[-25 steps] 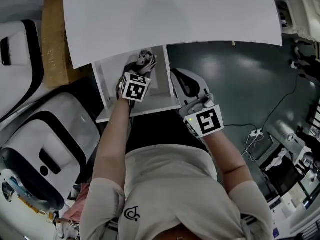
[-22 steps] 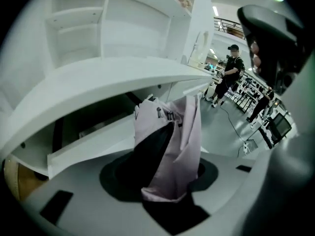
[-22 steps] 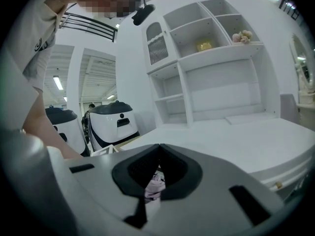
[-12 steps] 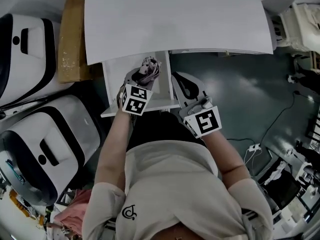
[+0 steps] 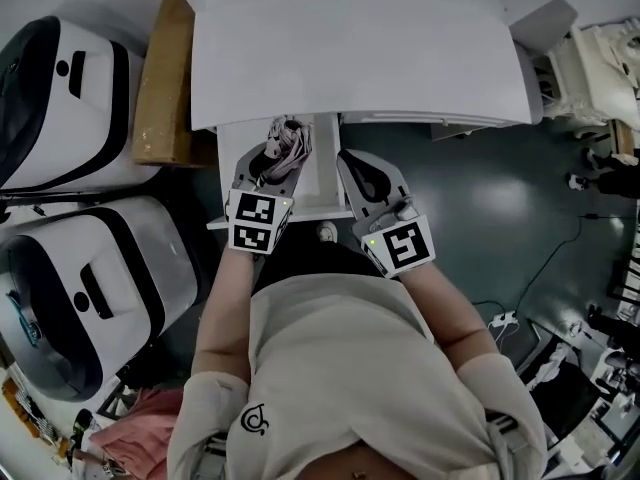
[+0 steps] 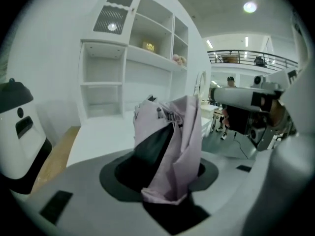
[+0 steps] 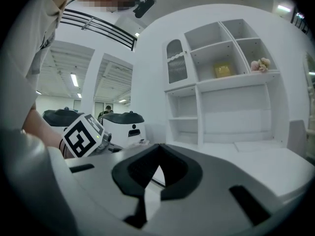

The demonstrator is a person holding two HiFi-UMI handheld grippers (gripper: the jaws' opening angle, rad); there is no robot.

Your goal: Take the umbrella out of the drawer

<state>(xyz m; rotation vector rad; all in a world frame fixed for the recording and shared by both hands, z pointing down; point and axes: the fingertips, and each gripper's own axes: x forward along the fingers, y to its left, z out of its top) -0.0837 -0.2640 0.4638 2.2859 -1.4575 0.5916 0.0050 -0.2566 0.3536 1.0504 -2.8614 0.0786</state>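
**A:** Above the open drawer (image 5: 325, 173), at the front edge of the white desk (image 5: 360, 58): is that where the umbrella (image 5: 287, 140) is now?

**B:** Yes. The left gripper (image 5: 272, 160) is clamped on its folded lilac and dark fabric. A second ago the bundle sat lower, down in the drawer. It has since come up. In the left gripper view the umbrella (image 6: 172, 141) stands upright between the pads, with the desk top and the white shelves (image 6: 123, 77) behind it.

**A:** And the right gripper (image 5: 358, 168)?

**B:** Its jaws are together, with nothing between them. It sits just right of the drawer, as before, only a little higher. The drawer itself has stayed pulled out.
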